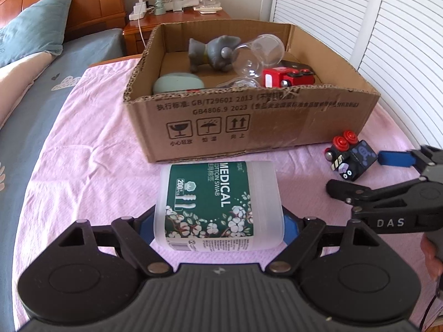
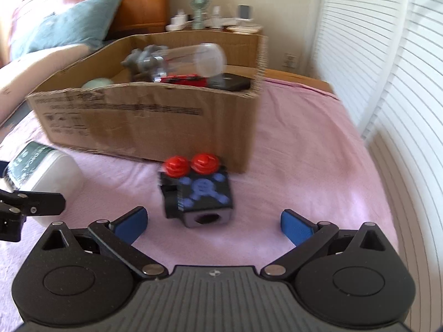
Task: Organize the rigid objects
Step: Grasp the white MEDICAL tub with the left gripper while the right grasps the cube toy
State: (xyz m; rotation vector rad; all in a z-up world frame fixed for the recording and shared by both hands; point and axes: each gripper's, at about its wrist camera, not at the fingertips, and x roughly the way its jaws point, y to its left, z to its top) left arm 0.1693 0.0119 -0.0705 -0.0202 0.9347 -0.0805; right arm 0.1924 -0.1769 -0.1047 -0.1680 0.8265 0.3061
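My left gripper is shut on a white cotton swab box with a green label, just in front of the cardboard box. The swab box also shows in the right wrist view. My right gripper is open, with a black toy train car with red wheels lying just ahead between its blue fingers. The toy also shows in the left wrist view, with the right gripper beside it. The cardboard box holds a grey toy elephant, a clear plastic cup, a red toy car and a pale green case.
Everything rests on a pink cloth over a table beside a bed with a teal pillow. A wooden nightstand with a small fan stands behind. White slatted doors run along the right.
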